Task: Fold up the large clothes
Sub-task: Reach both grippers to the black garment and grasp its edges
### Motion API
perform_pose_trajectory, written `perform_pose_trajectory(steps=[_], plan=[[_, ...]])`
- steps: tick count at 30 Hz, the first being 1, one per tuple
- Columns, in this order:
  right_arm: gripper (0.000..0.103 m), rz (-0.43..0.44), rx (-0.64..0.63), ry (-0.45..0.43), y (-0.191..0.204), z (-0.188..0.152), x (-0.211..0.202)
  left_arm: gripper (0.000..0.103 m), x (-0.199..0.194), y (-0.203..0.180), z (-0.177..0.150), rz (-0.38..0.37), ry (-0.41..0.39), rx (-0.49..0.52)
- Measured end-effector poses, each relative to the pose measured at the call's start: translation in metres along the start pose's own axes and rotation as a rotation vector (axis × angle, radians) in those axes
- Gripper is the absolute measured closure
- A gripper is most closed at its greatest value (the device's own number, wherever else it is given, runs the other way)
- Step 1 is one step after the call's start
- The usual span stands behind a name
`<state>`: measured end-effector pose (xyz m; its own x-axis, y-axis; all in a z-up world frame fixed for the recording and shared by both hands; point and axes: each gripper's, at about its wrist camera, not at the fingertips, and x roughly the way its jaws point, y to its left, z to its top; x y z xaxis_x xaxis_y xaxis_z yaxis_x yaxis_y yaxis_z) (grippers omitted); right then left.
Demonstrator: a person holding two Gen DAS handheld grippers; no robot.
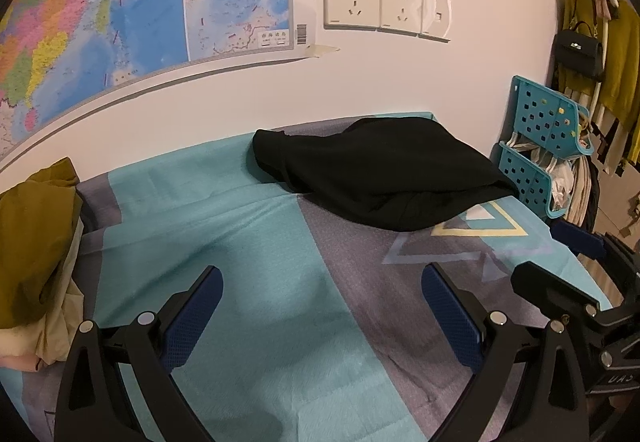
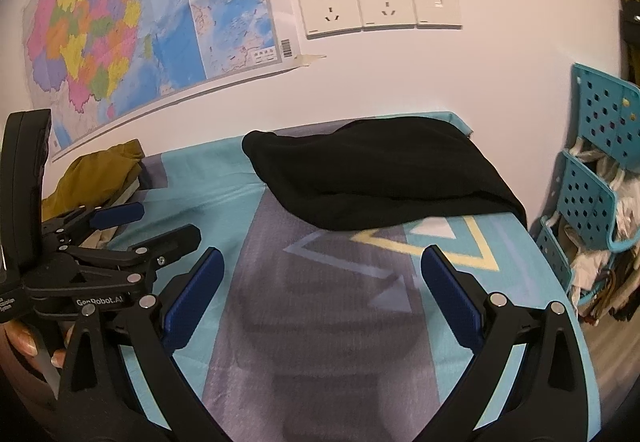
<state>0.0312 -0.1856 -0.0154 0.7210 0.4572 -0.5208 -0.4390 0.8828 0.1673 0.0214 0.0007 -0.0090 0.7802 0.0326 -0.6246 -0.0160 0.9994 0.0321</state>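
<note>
A black garment point(image 1: 384, 178) lies folded in a thick bundle at the far side of the bed, against the wall; it also shows in the right wrist view point(image 2: 380, 174). My left gripper point(image 1: 322, 276) is open and empty, hovering over the teal and grey sheet point(image 1: 248, 250) well short of the garment. My right gripper point(image 2: 322, 258) is open and empty too, above the sheet's triangle print point(image 2: 448, 242). The right gripper also shows at the right edge of the left wrist view point(image 1: 560, 262), and the left gripper at the left of the right wrist view point(image 2: 148, 226).
An olive and cream heap of clothes point(image 1: 36, 242) sits at the bed's left. A teal perforated rack point(image 1: 548, 146) with cloth in it stands at the right end of the bed. A map point(image 1: 120, 10) and wall sockets point(image 1: 384, 6) are on the wall behind.
</note>
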Motion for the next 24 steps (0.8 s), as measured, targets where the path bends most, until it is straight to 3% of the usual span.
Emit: perform_pose_trajectory(steps=[5,13,16,19,22,24], plan=[[0.006,-0.021,-0.082,0.049,-0.002,0.017,0.033,0.007,0.021,0.017,0.008,0.036,0.042,-0.033],[0.006,-0.063,-0.267,0.177,0.001,0.045,0.121,0.007,0.052,0.052,0.019,0.109,0.083,-0.079],[0.011,-0.063,-0.344,0.211,0.012,0.047,0.149,0.007,0.062,0.060,0.020,0.129,0.104,-0.088],[0.014,0.010,-0.340,0.210,0.021,0.046,0.153,0.007,0.069,0.066,0.019,0.138,0.126,-0.100],[0.025,0.098,-0.368,0.192,0.034,0.041,0.148,0.007,0.073,0.072,0.018,0.137,0.131,-0.121],[0.053,0.066,-0.424,0.244,0.045,0.039,0.162,0.007,0.077,0.075,0.017,0.138,0.140,-0.133]])
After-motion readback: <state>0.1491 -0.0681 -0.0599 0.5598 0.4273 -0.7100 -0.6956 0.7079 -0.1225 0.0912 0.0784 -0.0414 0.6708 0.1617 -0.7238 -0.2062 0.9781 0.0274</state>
